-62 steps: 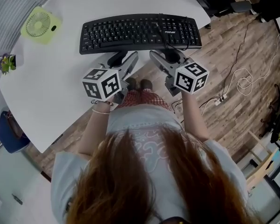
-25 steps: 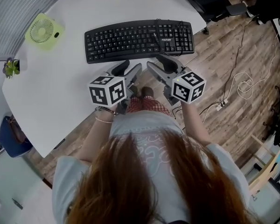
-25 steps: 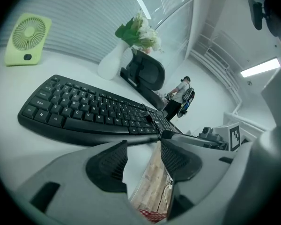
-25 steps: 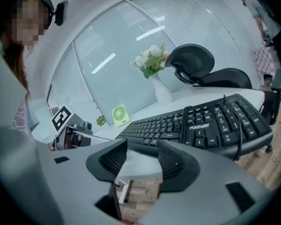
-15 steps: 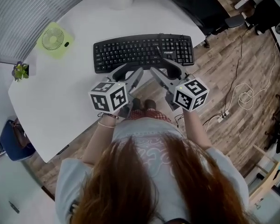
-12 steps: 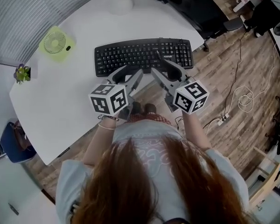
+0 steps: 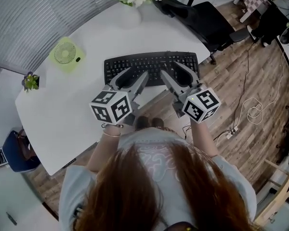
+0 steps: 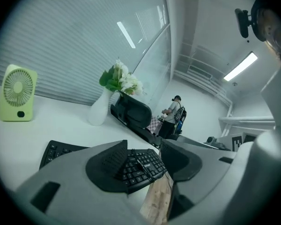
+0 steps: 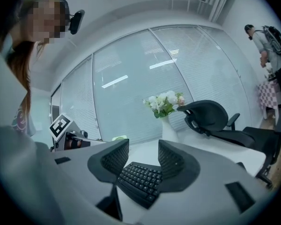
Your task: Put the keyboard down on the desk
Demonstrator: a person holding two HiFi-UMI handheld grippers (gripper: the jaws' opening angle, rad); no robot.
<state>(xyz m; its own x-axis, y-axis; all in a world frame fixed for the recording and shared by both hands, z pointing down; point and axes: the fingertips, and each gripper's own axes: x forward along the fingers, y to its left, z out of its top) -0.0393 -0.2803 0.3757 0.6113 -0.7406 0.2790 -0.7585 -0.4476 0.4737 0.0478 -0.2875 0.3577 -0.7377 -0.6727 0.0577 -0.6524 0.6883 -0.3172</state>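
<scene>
White tabletop (image 7: pixel 62 105) carries the keyboard (image 7: pixel 151 61), lying flat near the front edge with its cable (image 8: pixel 143 166) draped over the keys. Both claws hang above it, gripping nothing. The left claw (image 8: pixel 144 146) stands well open; the right claw (image 9: pixel 144 146) has just been closing a little, its jaws apart and empty. A careless dip could snag that cable and drag the keyboard off the edge.

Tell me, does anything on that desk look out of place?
Only the keyboard and its cable: the cable lies draped across the keys instead of trailing off behind. Nothing looks spilled or damaged.
</scene>
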